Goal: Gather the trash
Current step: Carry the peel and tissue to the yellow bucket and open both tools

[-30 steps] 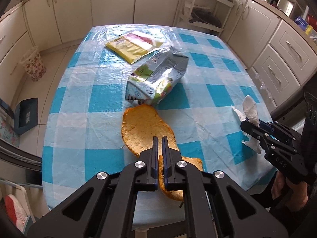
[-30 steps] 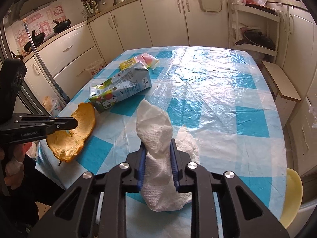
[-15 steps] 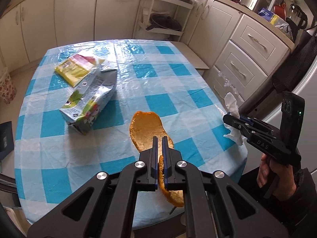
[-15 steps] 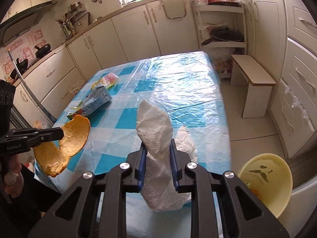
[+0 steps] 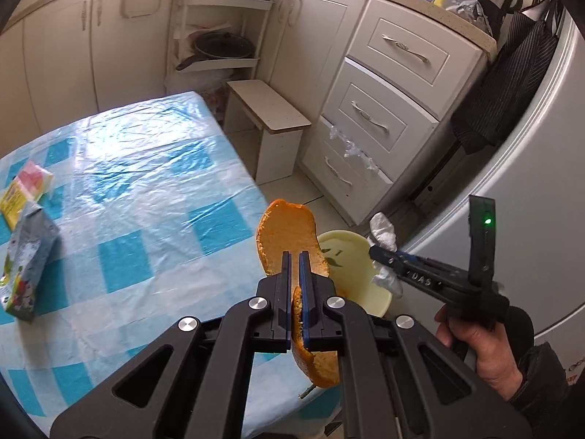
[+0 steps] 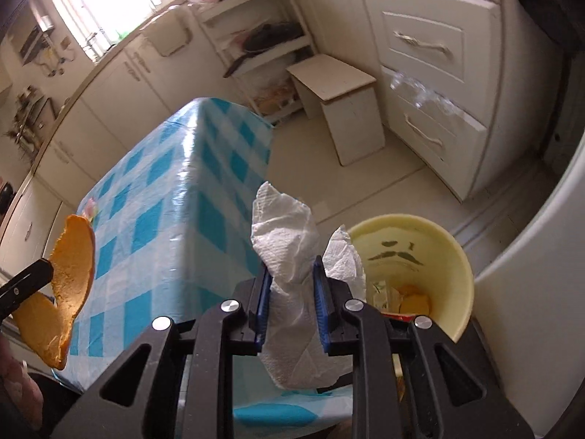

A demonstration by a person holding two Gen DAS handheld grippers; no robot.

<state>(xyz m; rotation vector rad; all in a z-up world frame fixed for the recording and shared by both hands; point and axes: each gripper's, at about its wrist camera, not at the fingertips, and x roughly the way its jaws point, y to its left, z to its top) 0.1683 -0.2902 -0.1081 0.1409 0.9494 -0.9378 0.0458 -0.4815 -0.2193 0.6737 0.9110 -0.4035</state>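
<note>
My left gripper point(image 5: 294, 256) is shut on a large curved orange peel point(image 5: 289, 226), held in the air past the table's right edge, just left of a yellow bin point(image 5: 351, 252) on the floor. My right gripper point(image 6: 291, 267) holds a crumpled white paper towel point(image 6: 285, 234) between its blue pads. Its jaws are opening, and the towel still fills the gap. It hangs beside the bin's point(image 6: 420, 230) rim, slightly to the left. The right wrist view shows the peel point(image 6: 71, 259) at far left. Inside the bin lie orange scraps and a wrapper.
A table with a blue checked cloth point(image 5: 146, 190) carries a crushed juice carton point(image 5: 27, 256) and a yellow packet point(image 5: 22, 190) at its far left. A small white stool point(image 5: 268, 109), cream drawers point(image 5: 384, 117) and a fridge point(image 5: 541, 183) surround the bin.
Both grippers swung from over the table to its right edge, carrying the peel and the paper towel. The yellow bin came into view under them. The right wrist rolled.
</note>
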